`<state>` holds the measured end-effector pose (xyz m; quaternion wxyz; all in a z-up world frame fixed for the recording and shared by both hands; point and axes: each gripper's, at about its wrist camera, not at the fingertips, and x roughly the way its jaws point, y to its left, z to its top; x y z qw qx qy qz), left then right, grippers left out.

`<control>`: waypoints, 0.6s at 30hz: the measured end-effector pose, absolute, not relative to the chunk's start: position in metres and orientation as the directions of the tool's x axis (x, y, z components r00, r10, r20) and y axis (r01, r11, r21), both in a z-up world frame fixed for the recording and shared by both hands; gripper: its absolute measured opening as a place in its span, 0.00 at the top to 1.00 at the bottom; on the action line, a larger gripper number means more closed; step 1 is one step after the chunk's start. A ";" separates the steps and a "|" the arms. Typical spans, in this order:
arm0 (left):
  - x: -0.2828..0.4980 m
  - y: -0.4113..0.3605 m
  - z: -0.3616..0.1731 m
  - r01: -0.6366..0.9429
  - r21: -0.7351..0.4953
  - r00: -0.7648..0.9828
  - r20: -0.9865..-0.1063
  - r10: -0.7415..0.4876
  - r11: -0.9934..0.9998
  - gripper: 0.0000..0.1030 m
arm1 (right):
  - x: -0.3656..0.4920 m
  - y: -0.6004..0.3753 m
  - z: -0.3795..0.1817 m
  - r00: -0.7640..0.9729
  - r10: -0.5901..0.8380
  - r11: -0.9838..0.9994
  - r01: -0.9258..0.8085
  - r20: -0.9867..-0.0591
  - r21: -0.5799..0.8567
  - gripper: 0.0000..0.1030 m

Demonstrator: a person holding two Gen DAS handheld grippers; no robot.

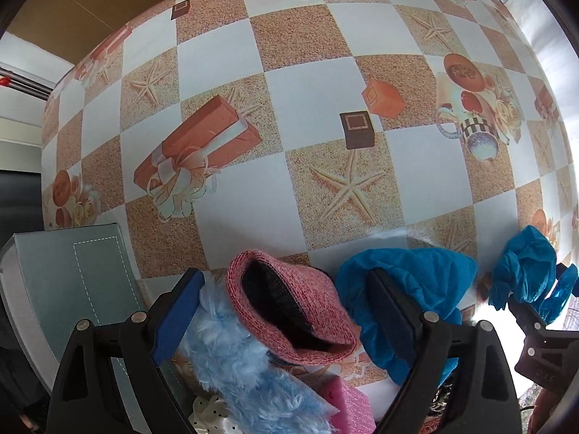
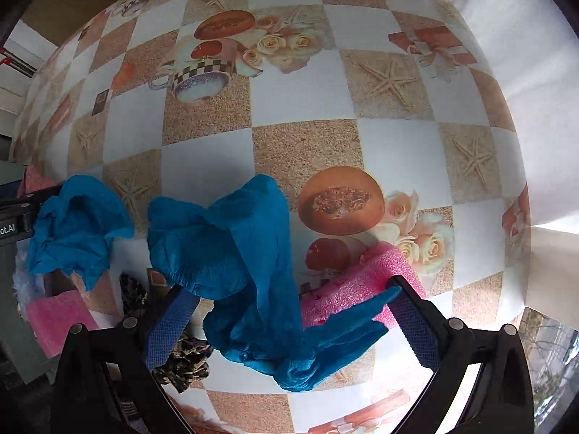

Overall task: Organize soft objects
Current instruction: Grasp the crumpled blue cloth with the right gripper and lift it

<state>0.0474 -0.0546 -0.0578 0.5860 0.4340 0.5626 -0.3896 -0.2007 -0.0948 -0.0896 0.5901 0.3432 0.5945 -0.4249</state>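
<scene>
The likeliest slip, I judge, is that the crumpled blue cloth (image 2: 249,253) snags or drags its neighbours when lifted, since it drapes loosely over the right tongs (image 2: 289,311), whose fingers stand spread wide with the cloth bunched between them and over the left blue pad (image 2: 170,322); nothing shows it pinched, so it could slide off. It lies at lower centre of the right wrist view, touching the pink foam block (image 2: 365,282) at lower right, with a leopard-print scrap (image 2: 181,361) just beside it at lower left. A second blue cloth (image 1: 405,300) hangs over one finger of the left tongs (image 1: 289,322), also spread wide, with a pink knitted hat (image 1: 289,311) and a pale blue fluffy piece (image 1: 246,372) lying between the fingers on the bench (image 1: 307,90); a grey box (image 1: 72,289) sits at lower left
</scene>
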 end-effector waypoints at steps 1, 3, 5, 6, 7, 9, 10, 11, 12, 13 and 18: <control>0.049 -0.055 -0.060 0.947 0.072 0.064 -0.997 0.037 0.314 0.10 | -0.211 -0.094 -0.087 -0.054 -0.102 0.406 0.909 -0.993 -0.091 0.00; 0.038 -0.053 -0.068 0.954 0.091 0.076 -0.995 0.066 0.285 0.10 | -0.213 -0.093 -0.085 -0.031 -0.121 0.429 0.900 -0.992 -0.080 0.00; 0.037 -0.050 -0.075 0.959 0.099 0.079 -0.993 0.086 0.266 0.10 | -0.213 -0.091 -0.093 -0.070 -0.125 0.443 0.888 -0.990 -0.119 0.00; 0.039 -0.049 -0.077 0.959 0.100 0.079 -0.993 0.088 0.264 0.10 | -0.205 -0.088 -0.097 -0.111 -0.132 0.452 0.878 -0.985 -0.160 0.00; 0.038 -0.048 -0.080 0.958 0.104 0.083 -0.993 0.088 0.267 0.11 | -0.199 -0.086 -0.097 -0.120 -0.144 0.452 0.875 -0.982 -0.173 0.00; 0.030 -0.050 -0.079 0.958 0.078 0.054 -0.994 0.093 0.278 0.31 | -0.197 -0.089 -0.097 -0.127 -0.124 0.453 0.875 -0.984 -0.170 0.00; 0.030 -0.051 -0.078 0.958 0.060 0.037 -0.995 0.088 0.281 0.40 | -0.194 -0.088 -0.095 -0.132 -0.132 0.465 0.867 -0.982 -0.179 0.00; 0.024 -0.058 -0.078 0.960 0.057 0.035 -0.996 0.086 0.274 0.55 | -0.196 -0.086 -0.089 -0.136 -0.168 0.481 0.853 -0.976 -0.201 0.02; 0.020 -0.063 -0.075 0.964 0.052 0.033 -0.997 0.077 0.259 0.67 | -0.194 -0.082 -0.085 -0.135 -0.202 0.504 0.835 -0.970 -0.221 0.15; 0.018 -0.064 -0.073 0.968 0.055 0.040 -0.997 0.063 0.246 0.70 | -0.179 -0.079 -0.086 -0.139 -0.232 0.530 0.812 -0.963 -0.245 0.21; 0.017 -0.047 -0.051 0.970 0.048 0.062 -0.997 -0.049 0.238 0.74 | -0.190 -0.070 -0.062 -0.064 -0.294 0.567 0.792 -0.954 -0.228 0.69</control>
